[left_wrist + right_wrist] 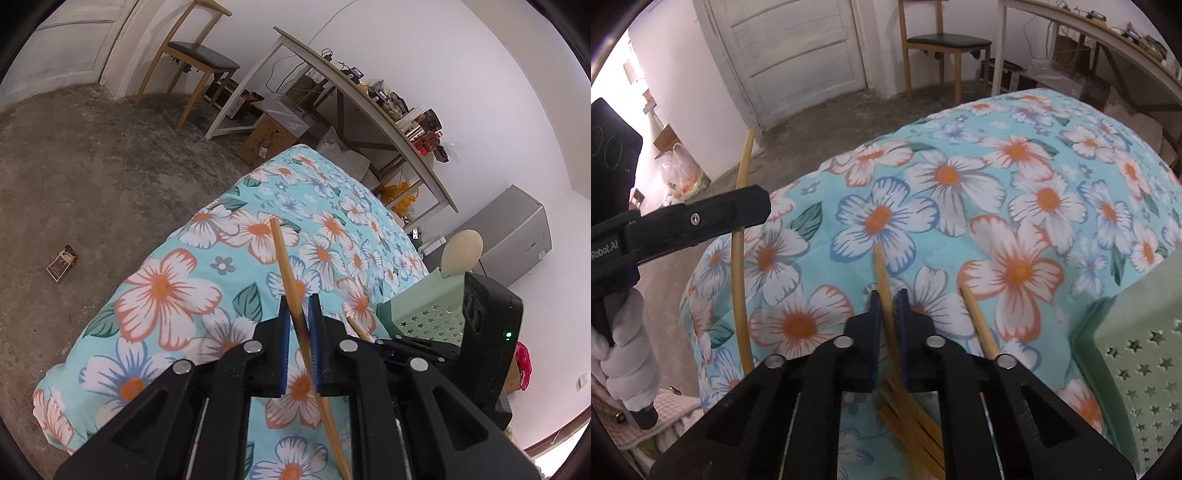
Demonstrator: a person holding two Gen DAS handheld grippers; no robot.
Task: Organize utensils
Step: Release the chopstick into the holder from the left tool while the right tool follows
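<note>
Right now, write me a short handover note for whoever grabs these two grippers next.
Left gripper: shut on one chopstick, held above the floral cloth.
Right gripper: shut on another chopstick, at the pile of chopsticks on the cloth.
Green holder: at the right, a pale spoon standing in it.
Done: spoon in the holder.
Left: put both held chopsticks in the holder, then the pile.
</note>
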